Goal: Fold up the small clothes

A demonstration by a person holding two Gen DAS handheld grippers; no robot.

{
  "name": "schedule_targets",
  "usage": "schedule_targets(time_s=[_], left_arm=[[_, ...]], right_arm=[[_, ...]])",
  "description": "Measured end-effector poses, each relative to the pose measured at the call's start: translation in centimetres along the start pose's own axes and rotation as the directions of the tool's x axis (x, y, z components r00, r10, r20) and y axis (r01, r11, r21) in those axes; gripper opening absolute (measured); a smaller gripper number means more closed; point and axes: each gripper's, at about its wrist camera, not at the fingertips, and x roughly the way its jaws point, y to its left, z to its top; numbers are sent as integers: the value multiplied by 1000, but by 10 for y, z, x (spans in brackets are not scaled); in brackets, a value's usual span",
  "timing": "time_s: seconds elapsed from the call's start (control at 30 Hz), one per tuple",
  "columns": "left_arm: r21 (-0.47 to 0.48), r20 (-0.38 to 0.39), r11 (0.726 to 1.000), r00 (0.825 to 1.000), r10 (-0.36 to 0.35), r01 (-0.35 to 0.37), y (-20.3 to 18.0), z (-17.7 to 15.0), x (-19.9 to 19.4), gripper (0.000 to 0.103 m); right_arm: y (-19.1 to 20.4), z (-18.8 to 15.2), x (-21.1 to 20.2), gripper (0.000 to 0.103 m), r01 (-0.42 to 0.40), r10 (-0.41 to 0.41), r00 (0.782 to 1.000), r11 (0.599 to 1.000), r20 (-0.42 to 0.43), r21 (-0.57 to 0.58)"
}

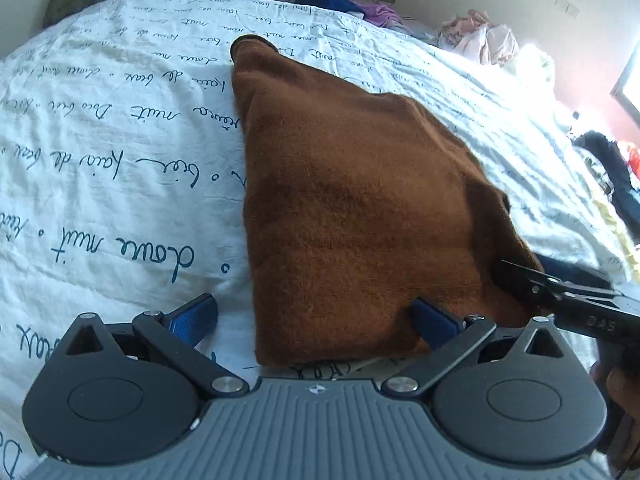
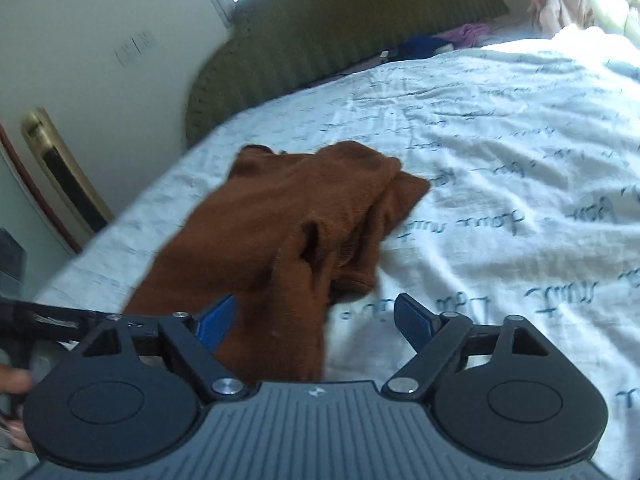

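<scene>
A brown fleece garment (image 1: 352,208) lies partly folded on the white bedsheet with blue script (image 1: 120,128). My left gripper (image 1: 316,316) is open over the garment's near edge, its right blue pad touching the cloth, its left pad over the sheet. In the right wrist view the same garment (image 2: 288,216) lies bunched, with a sleeve running toward the camera between the jaws. My right gripper (image 2: 316,320) is open around that sleeve. The right gripper also shows in the left wrist view (image 1: 560,296) at the garment's right edge; the left gripper's body shows in the right wrist view at the left.
A green ribbed headboard cushion (image 2: 340,32) stands at the bed's far end. Loose clothes, purple (image 1: 380,12) and pink (image 1: 480,36), lie at the far edge. A dark pile (image 1: 608,172) sits at the right. A wall and gold frame (image 2: 64,168) are left of the bed.
</scene>
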Motion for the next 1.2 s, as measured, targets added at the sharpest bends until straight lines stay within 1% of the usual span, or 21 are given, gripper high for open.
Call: schedule_targets(time_s=[0.03, 0.07, 0.13, 0.2, 0.3, 0.43, 0.47, 0.57, 0.63, 0.67, 0.73, 0.8, 0.83, 0.87, 0.9, 0.93, 1.0, 1.07, 1.1, 1.13, 1.2], left_arm=[[12, 6, 1000, 1000, 27, -27, -3, -1, 0, 103], [19, 11, 999, 999, 43, -43, -6, -3, -2, 103], [24, 25, 998, 998, 64, -64, -11, -5, -9, 103], [28, 59, 996, 995, 84, -86, -15, -8, -19, 103], [52, 107, 992, 988, 107, -113, -21, -7, -29, 103], [68, 206, 984, 968, 146, -163, -30, 7, -38, 103], [70, 213, 984, 966, 145, -163, -33, 11, -37, 103], [89, 205, 981, 967, 149, -170, -41, 22, -25, 103], [105, 184, 978, 970, 159, -180, -43, 25, -12, 103], [103, 160, 979, 974, 160, -178, -43, 24, -6, 103], [74, 106, 987, 985, 136, -145, -36, 19, 8, 103], [63, 91, 991, 989, 115, -121, -32, 14, 14, 103], [63, 99, 992, 990, 105, -112, -29, 11, 15, 103], [56, 96, 993, 991, 98, -104, -26, 10, 16, 103], [45, 89, 994, 992, 91, -95, -23, 9, 17, 103], [35, 90, 995, 992, 86, -89, -21, 8, 17, 103], [45, 91, 994, 991, 96, -100, -21, 7, 15, 103], [50, 89, 993, 991, 102, -107, -22, 6, 11, 103], [44, 82, 994, 992, 100, -104, -21, 5, 9, 103], [41, 74, 994, 993, 94, -97, -20, 4, 6, 103], [42, 65, 995, 994, 85, -88, -18, 0, -1, 103]], right_arm=[[6, -2, 9, 82, 98, -99, 995, 991, -11, -85], [5, -3, 14, 83, 108, -109, 994, 989, -4, -105], [-1, -3, 10, 84, 104, -104, 995, 993, 3, -48], [4, -4, -2, 85, 128, -126, 992, 991, 28, -47], [13, -4, -17, 85, 83, -80, 995, 995, 58, -55], [25, 4, -22, 85, 109, -98, 988, 990, 116, -86], [26, 7, -20, 85, 119, -108, 986, 989, 125, -88], [24, 17, -9, 85, 81, -70, 990, 993, 126, -83], [24, 27, 1, 85, 122, -108, 984, 988, 142, -99], [19, 34, 8, 85, 144, -133, 981, 987, 140, -77], [-11, 51, 28, 85, 42, -49, 996, 995, 75, 87], [-37, 60, 49, 85, -32, 24, 999, 975, 38, 220], [-43, 63, 59, 76, -80, 78, 997, 967, 16, 241], [-43, 63, 67, 31, -86, 88, 996, 971, 0, 222], [-37, 63, 72, 22, -18, 21, 1000, 988, -16, 156], [-29, 62, 74, 23, 41, -40, 999, 995, -7, 89], [-19, 60, 73, 25, 69, -70, 997, 998, 18, 12], [-15, 58, 63, 58, 121, -121, 992, 993, 26, 13], [-13, 57, 53, 93, 156, -156, 987, 988, 31, 23], [-11, 52, 39, 102, 153, -155, 986, 988, 53, 35], [-3, 37, 12, 101, 98, -99, 994, 995, 46, 32]])
